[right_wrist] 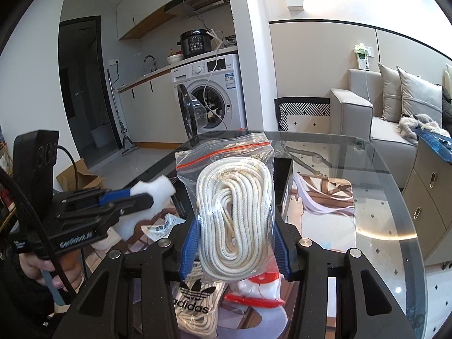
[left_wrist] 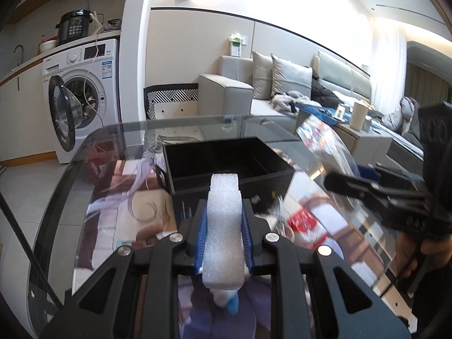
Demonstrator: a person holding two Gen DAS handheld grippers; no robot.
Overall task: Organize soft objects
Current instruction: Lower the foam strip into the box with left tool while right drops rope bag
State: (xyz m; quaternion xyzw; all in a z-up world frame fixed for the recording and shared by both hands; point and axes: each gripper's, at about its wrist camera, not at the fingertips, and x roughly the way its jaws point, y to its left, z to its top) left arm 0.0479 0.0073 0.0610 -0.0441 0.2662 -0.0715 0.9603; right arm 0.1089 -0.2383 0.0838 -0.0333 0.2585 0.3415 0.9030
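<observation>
1. One glass table (left_wrist: 84, 175) fills the near ground in both views, its top showing a printed picture beneath.
2. One black box (left_wrist: 226, 161), open on top, sits on the table just beyond the left gripper.
3. Two grippers are in view, each in one hand. The left gripper (left_wrist: 224, 226) has its blue pads pressed hard against one white foam block (left_wrist: 224, 220), which bulges above and below the pinch, held above the table at the near wall of the box.
4. The right gripper (right_wrist: 234, 237) has its fingers closed on one clear zip bag of coiled white rope (right_wrist: 234, 206), held upright above the table with its red seal at the far end.
5. Near and below it lie one adidas-marked bag (right_wrist: 195, 305) of similar cord and one red-edged packet (right_wrist: 254, 293), contents unclear.
6. One small printed packet (right_wrist: 161, 228) lies on the table at left.
</observation>
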